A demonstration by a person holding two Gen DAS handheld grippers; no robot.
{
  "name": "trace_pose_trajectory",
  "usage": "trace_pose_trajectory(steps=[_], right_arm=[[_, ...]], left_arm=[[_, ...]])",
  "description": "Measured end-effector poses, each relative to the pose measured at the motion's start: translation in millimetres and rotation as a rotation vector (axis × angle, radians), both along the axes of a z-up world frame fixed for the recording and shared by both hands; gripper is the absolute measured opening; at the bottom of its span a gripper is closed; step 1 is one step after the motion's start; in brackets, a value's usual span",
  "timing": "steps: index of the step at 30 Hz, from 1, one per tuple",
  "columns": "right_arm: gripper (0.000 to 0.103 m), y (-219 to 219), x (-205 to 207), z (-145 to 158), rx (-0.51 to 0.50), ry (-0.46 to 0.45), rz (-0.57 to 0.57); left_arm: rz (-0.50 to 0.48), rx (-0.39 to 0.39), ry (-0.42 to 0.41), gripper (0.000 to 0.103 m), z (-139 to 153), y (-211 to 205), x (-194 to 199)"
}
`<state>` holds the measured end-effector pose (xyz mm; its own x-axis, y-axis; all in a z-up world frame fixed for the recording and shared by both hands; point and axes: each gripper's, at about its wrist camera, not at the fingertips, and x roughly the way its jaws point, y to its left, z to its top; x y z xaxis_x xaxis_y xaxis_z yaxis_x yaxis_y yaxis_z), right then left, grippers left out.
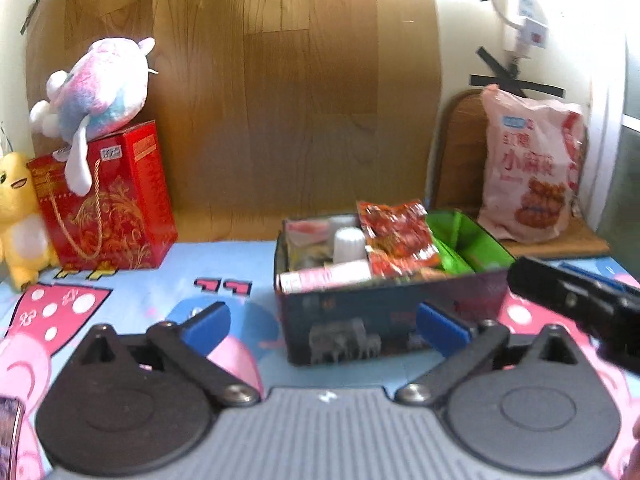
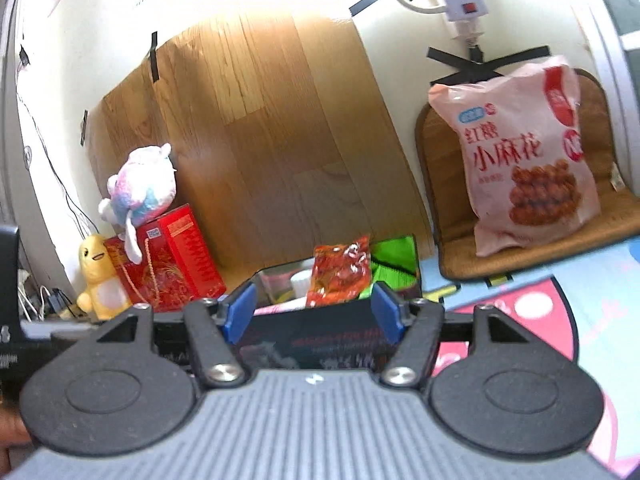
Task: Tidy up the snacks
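Observation:
A dark storage box (image 1: 384, 312) with a green inner divider stands on the patterned mat, holding a red snack packet (image 1: 396, 236), a white cup and other packets. My left gripper (image 1: 324, 322) is open and empty just in front of the box. The box also shows in the right wrist view (image 2: 320, 340), with the red packet (image 2: 340, 272) standing in it. My right gripper (image 2: 314, 314) is open and empty, close to the box's near wall. A large pink snack bag (image 2: 528, 160) leans upright on a woven seat cushion at the back right; it also shows in the left wrist view (image 1: 528, 168).
A red gift box (image 1: 108, 204) with a pastel plush (image 1: 96, 92) on top and a yellow plush (image 1: 16, 216) stand at the back left. A wooden panel (image 1: 280, 100) leans on the wall behind. The right gripper's body (image 1: 580, 300) shows at the right.

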<state>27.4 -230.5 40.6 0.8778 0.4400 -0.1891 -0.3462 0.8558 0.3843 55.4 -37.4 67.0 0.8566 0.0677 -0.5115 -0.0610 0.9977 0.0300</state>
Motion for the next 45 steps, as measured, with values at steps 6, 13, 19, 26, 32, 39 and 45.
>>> trace_pose_trajectory(steps=[6, 13, 19, 26, 32, 39, 45], right_arm=[[0.083, -1.7, -29.8, 0.9, 0.044, 0.007, -0.041], [0.091, 3.5, -56.9, 3.9, 0.058, -0.009, -0.044], [0.092, 7.3, -71.5, 4.0, 0.062, -0.017, -0.046], [0.092, 13.5, -76.8, 2.5, 0.057, -0.012, -0.035], [0.092, 16.4, -77.3, 1.5, 0.052, -0.008, -0.031], [0.093, 17.0, -75.4, -1.3, 0.052, 0.003, -0.03], [0.094, 18.1, -73.1, -3.8, 0.053, 0.014, -0.028]], left_arm=[[-0.02, 0.032, -0.002, 0.103, -1.4, -5.2, -38.9], [-0.015, 0.034, -0.014, 0.103, -2.6, -7.1, -68.3], [-0.003, 0.054, -0.022, 0.103, -7.1, -8.9, -85.0], [0.002, 0.039, -0.011, 0.103, -13.2, -4.6, -94.1], [0.024, 0.068, 0.027, 0.103, -21.6, -4.7, -96.4], [0.021, 0.063, 0.067, 0.103, -28.7, -4.2, -94.3], [0.028, 0.062, 0.092, 0.103, -32.1, -1.9, -90.3]])
